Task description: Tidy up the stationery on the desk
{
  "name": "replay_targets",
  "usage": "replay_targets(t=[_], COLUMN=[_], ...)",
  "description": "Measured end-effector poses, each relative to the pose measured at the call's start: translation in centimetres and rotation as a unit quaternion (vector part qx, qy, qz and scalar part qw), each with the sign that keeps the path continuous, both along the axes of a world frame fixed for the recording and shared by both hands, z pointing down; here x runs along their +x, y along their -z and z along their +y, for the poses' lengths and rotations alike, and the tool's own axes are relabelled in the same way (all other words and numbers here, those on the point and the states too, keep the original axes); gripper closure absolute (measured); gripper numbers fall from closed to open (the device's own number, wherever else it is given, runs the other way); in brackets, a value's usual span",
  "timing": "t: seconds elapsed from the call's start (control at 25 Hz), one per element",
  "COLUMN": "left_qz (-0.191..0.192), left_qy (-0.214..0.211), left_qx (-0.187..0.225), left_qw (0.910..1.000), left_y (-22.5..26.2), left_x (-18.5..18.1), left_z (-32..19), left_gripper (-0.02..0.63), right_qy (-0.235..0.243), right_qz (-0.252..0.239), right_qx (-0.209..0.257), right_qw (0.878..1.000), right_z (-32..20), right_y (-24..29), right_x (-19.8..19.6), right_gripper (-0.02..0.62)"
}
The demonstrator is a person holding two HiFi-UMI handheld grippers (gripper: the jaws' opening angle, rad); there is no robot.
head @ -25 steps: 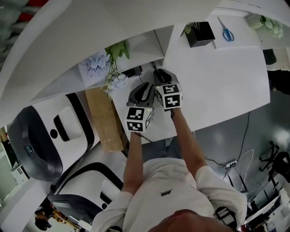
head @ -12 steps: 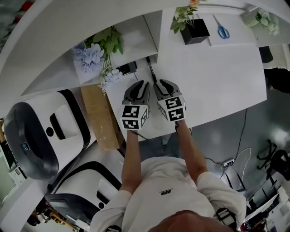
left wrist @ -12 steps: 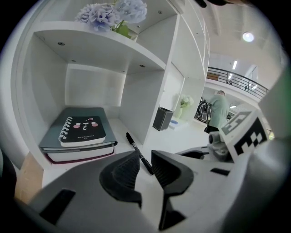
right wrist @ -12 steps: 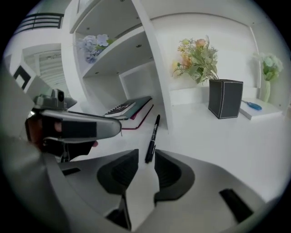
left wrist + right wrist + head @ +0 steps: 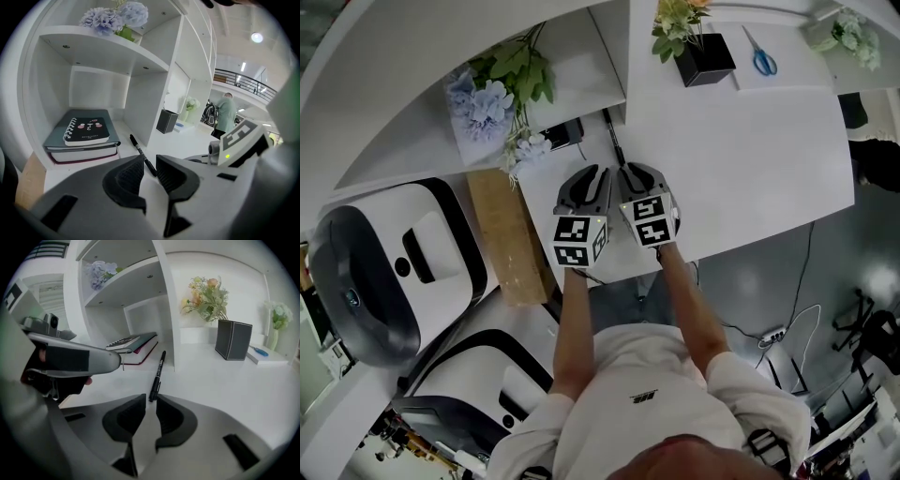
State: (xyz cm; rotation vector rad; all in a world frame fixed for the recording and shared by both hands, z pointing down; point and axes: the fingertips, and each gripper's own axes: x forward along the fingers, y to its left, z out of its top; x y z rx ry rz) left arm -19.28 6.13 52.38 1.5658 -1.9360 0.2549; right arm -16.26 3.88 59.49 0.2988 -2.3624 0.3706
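Note:
A black pen (image 5: 613,139) lies on the white desk (image 5: 750,150), pointing from the shelf unit toward me. Its near end rests at the mouth of my right gripper (image 5: 150,404), whose jaws have just been closing and stand a narrow gap apart; the pads do not press on the pen (image 5: 157,373). Close on its left, my left gripper (image 5: 150,169) is slightly open and holds nothing, with the pen (image 5: 140,151) just ahead of it. A black pen holder (image 5: 705,58) stands at the back of the desk. Blue scissors (image 5: 759,56) lie to its right.
A spiral notebook on stacked books (image 5: 82,138) sits in the low shelf compartment (image 5: 101,89) left of the pen. Artificial flowers (image 5: 492,98) stand on the shelf top. A cardboard box (image 5: 511,234) and white machines (image 5: 394,272) stand left of the desk.
My right gripper has drawn back along the pen toward the desk's near edge, so more of the pen shows. The left gripper has kept still.

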Motion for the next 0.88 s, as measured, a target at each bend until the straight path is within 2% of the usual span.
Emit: replay_targets(t=[0.28,0.56,0.88], left_qz=[0.001,0.001,-0.001], left_qy=[0.002,0.005,0.009], left_qx=[0.000,0.000,0.001], left_qw=[1.0000,1.0000,1.0000], left_y=[-0.1,-0.1,0.1], left_x=[-0.2,-0.6,-1.2], left_z=[0.1,0.2,0.3], left_gripper=[0.606,0.606,0.606], right_qy=[0.020,0.010,-0.005], right_qz=[0.053,0.047,0.011], right_qx=[0.031,0.025,0.007], right_qw=[0.998,0.999,1.000], right_z=[0.0,-0.7,-2.0], right_y=[-1.0,-0.9,0.0], right_x=[-0.5,-1.3,-3.8], right_gripper=[0.561,0.578,0.583])
